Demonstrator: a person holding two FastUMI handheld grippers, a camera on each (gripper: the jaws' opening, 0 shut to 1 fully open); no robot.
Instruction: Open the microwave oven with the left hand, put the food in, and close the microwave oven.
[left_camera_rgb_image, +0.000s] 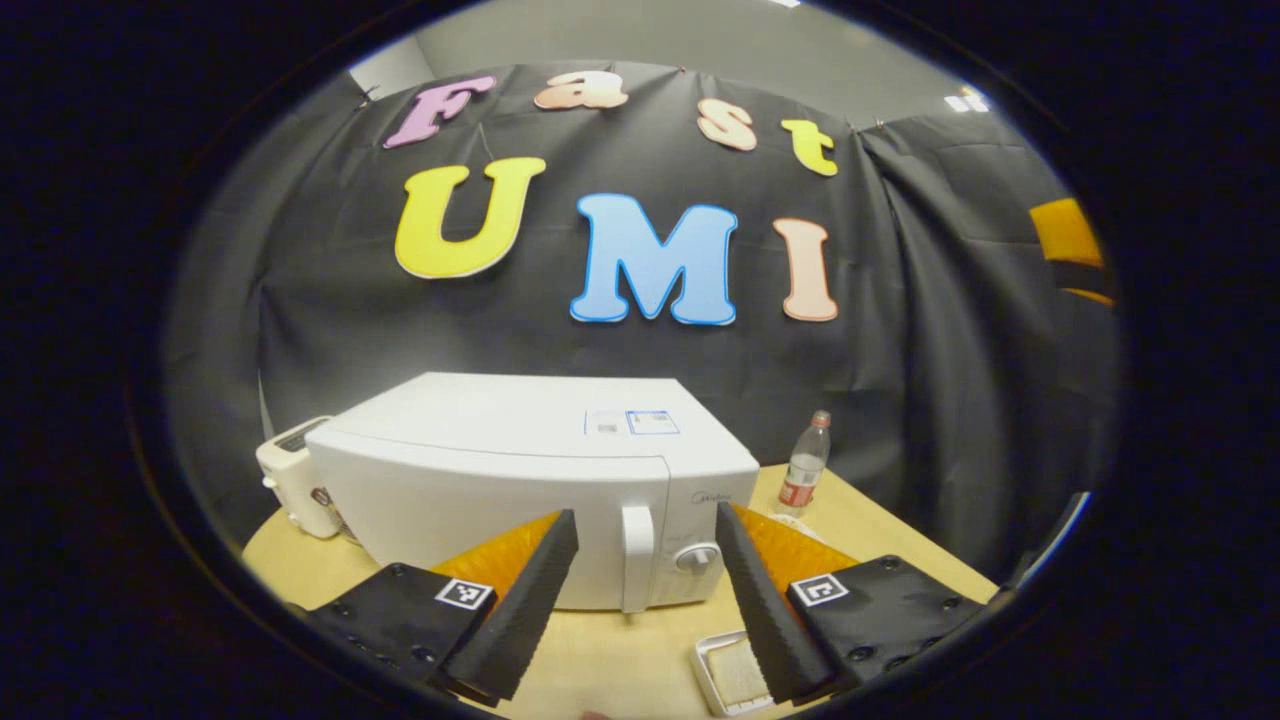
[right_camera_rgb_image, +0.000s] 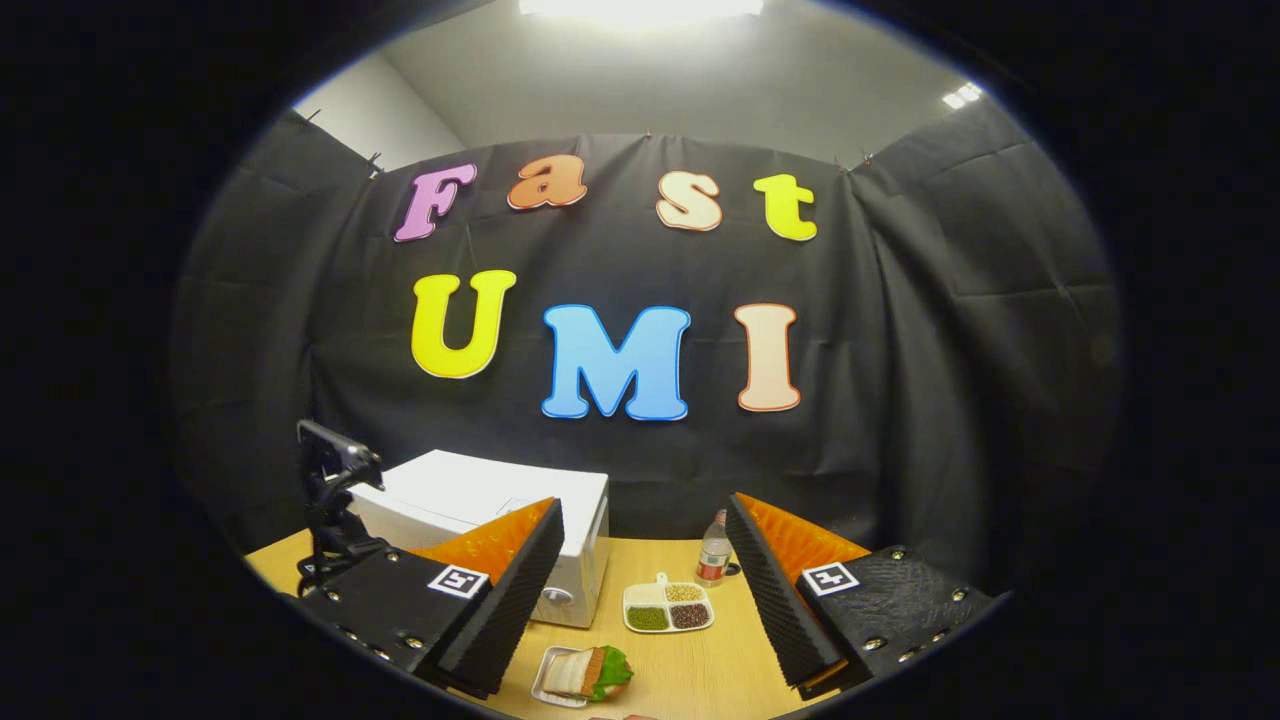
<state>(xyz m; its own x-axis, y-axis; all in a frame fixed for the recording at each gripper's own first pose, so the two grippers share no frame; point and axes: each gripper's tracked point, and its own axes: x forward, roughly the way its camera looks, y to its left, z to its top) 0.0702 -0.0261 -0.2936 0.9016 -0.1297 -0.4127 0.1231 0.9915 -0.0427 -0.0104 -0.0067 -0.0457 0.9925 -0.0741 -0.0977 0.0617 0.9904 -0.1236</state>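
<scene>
A: Where's the boxy white microwave oven (left_camera_rgb_image: 540, 480)?

B: On the round wooden table (left_camera_rgb_image: 900, 530), door shut. Its upright white handle (left_camera_rgb_image: 636, 556) lies dead ahead of the left gripper (left_camera_rgb_image: 645, 590), which is spread wide and empty.

A: And the food?

B: The sandwich on its small white tray (right_camera_rgb_image: 580, 675) sits in front of the microwave oven, by the right gripper (right_camera_rgb_image: 645, 590), likewise wide and empty.

A staged recording booth inside a plain room is indicated by black cloth (right_camera_rgb_image: 900, 300) hung by clips as walls, with a microwave oven (left_camera_rgb_image: 520, 480), toaster (left_camera_rgb_image: 290, 480) and water bottle (left_camera_rgb_image: 805, 465) set on a wooden table (right_camera_rgb_image: 720, 660).
</scene>
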